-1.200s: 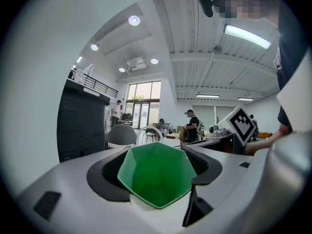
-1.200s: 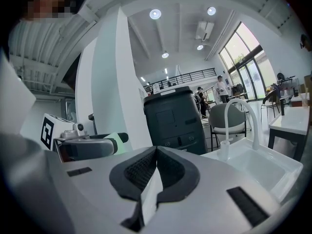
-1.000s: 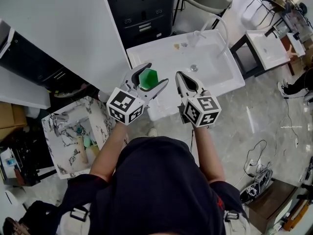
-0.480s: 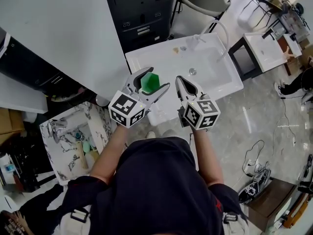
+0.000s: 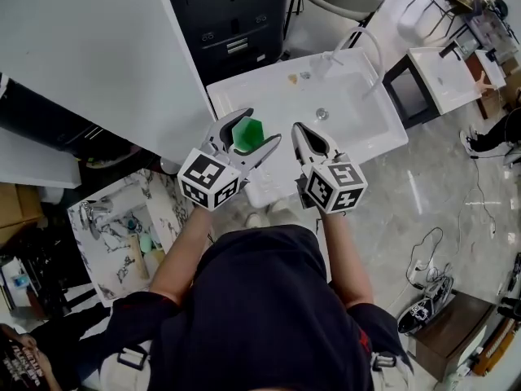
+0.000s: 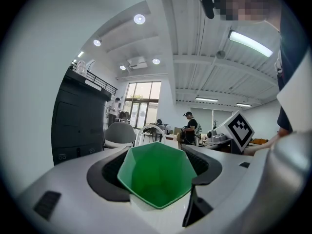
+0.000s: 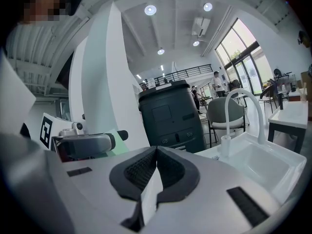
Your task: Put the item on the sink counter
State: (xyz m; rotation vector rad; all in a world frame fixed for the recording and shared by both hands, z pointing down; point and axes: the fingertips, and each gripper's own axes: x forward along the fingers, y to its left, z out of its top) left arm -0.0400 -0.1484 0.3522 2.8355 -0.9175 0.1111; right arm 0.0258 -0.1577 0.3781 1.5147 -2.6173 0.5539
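Observation:
A green faceted cup (image 5: 247, 134) sits between the jaws of my left gripper (image 5: 260, 126), which is shut on it. In the left gripper view the cup (image 6: 156, 174) fills the gap, its open mouth facing the camera. It hangs in the air over the near left corner of the white sink counter (image 5: 236, 96). My right gripper (image 5: 297, 127) hovers beside it to the right, shut and empty; in the right gripper view its pads (image 7: 146, 167) meet with nothing between them. The basin (image 5: 350, 108) and its curved faucet (image 5: 370, 43) lie beyond.
Two small items (image 5: 296, 77) rest at the counter's back edge. A dark cabinet (image 5: 228, 15) stands behind the sink, a white partition (image 5: 98, 55) to the left. A marble-patterned table (image 5: 106, 218) with toiletries is at lower left. A second sink (image 5: 444, 72) stands at right.

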